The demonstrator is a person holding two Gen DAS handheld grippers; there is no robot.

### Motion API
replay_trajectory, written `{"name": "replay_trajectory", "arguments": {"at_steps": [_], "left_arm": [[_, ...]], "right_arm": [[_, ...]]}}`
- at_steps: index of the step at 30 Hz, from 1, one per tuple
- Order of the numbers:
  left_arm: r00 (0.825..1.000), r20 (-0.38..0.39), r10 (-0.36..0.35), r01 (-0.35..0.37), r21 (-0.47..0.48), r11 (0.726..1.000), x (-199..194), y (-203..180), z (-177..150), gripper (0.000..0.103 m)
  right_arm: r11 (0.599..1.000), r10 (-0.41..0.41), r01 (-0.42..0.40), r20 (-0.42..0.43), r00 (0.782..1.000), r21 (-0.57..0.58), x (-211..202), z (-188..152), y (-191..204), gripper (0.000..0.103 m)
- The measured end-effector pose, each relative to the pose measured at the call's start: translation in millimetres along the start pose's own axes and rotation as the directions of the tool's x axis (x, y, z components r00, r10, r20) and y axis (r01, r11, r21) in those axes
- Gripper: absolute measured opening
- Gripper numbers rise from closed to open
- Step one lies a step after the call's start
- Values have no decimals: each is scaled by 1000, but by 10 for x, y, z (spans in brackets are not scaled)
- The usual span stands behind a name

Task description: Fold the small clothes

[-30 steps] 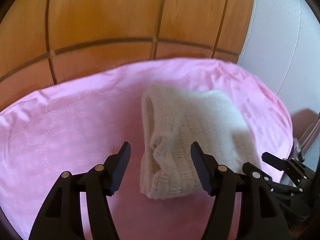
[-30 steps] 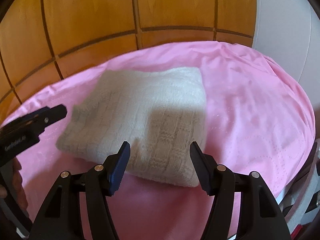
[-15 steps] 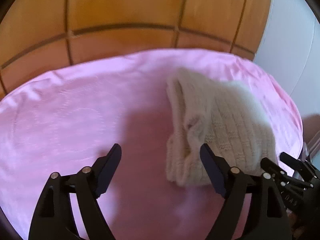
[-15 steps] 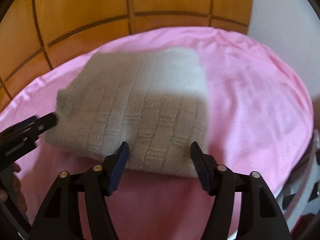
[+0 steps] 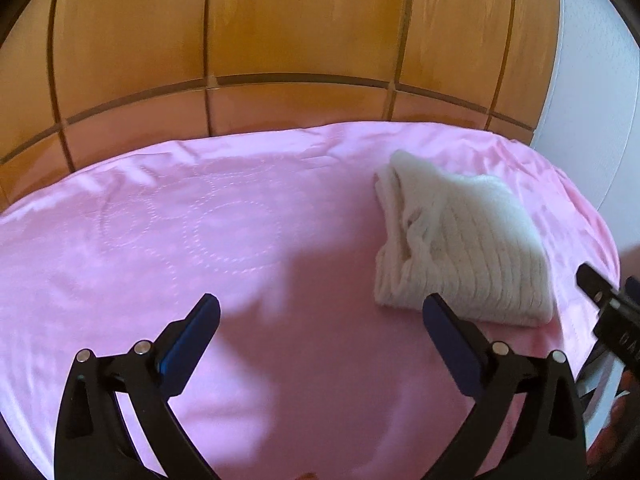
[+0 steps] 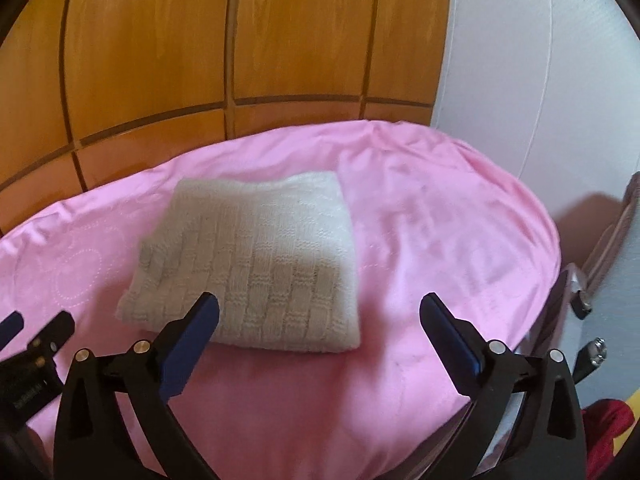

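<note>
jaws: we're seeing both grippers spread wide with nothing between the pads; both have just been opening, and no cloth is caught in either.
left gripper (image 5: 320,312): we're hovering it over bare pink bedsheet (image 5: 180,240); the knit lies off to its right and slightly ahead, just past the right finger (image 5: 448,328).
right gripper (image 6: 320,312): we're pointing it at the folded knit (image 6: 256,260); the near edge of the bundle is sitting just beyond the left finger (image 6: 196,328), most of it ahead and left of centre.
nearer hand: we're judging the right one closer and better lined up.
knit position: we're finding it lying flat on the sheet, free of both grippers, toward the side by the white wall (image 6: 540,80).
long axis: we're reading it as running away from us toward the wooden headboard (image 5: 300,40), the layered open edges facing the left gripper's side.
task state: we're judging this piece folded and released.
count: one knit, two grippers, one sheet, one red item (image 6: 608,424) at the right view's lower edge, unidentifiable.
</note>
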State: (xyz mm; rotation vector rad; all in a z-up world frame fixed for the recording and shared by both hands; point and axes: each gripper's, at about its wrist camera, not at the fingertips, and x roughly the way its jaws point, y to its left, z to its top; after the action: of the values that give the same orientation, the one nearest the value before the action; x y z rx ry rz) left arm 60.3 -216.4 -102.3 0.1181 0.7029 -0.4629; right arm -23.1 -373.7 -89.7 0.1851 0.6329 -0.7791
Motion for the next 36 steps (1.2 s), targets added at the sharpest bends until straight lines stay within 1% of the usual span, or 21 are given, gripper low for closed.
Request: {"name": "replay_trajectory", "arguments": {"at_steps": [3, 10, 17, 19, 25, 36], "left_arm": [[999, 26, 32, -32, 13, 999, -121, -14, -50, 101], [995, 51, 81, -80, -26, 996, -304, 43, -22, 101], [994, 65, 89, -86, -51, 995, -420, 49, 5, 101], [993, 75, 93, -89, -45, 995, -438, 28, 6, 101], [994, 72, 79, -76, -44, 996, -436, 3, 27, 101], [996, 61, 72, -71, -32, 997, -395, -19, 7, 101]], "right_arm": [[1000, -6, 6, 11, 1000, 13, -113, -21, -15, 99], [999, 30, -31, 7, 1000, 23, -178, -101, -20, 99], [997, 62, -63, 11, 998, 48, -165, -124, -40, 99], [997, 62, -62, 13, 998, 47, -167, -128, -35, 99], [998, 55, -56, 18, 998, 37, -160, -123, -17, 99], [998, 44, -44, -2, 999, 36, -68, -142, 1, 100]]}}
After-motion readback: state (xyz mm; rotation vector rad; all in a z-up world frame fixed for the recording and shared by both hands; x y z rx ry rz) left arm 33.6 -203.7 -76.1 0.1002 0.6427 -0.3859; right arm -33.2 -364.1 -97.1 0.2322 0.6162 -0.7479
